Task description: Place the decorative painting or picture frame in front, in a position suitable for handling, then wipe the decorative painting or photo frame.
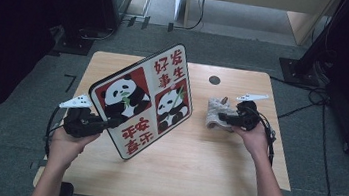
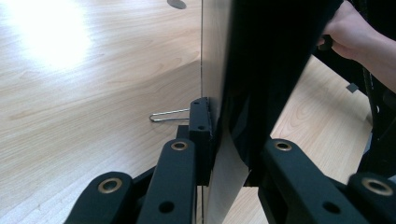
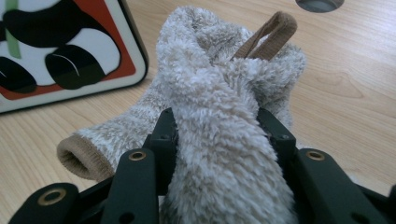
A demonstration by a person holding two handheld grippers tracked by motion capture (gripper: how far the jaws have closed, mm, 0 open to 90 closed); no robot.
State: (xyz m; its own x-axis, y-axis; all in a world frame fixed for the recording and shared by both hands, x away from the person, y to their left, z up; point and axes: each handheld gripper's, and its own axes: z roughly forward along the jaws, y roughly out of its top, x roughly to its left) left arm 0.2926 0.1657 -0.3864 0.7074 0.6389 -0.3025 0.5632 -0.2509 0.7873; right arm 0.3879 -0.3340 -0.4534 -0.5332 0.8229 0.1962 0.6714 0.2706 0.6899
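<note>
- Board (image 1: 144, 99) gripped at its lower left edge by left gripper (image 1: 104, 123), fingers (image 2: 201, 135) clamped on it; held tilted above the tabletop (image 1: 193, 171), panda face up and toward the person.
- Cloth (image 1: 218, 114) (fluffy, with a tan loop) bunched in right gripper (image 1: 224, 117), fingers (image 3: 163, 135) clamped on it, right of the board and just clear of the board's edge.
- Step in hand, by the look of it: board held steady, cloth about to be brought over for a wipe.
- Next move calls for a short carry of the cloth leftward onto the printed face, with light pressure, since the one-edge grip leaves the board free to pivot.
- Edges: board's lower corner low near the tabletop; cable hole (image 1: 214, 80) behind the cloth; thin wire clip (image 2: 169, 115) lying beside the left fingers.
- Open room: bare wood in front, between both hands, and along the back left.
</note>
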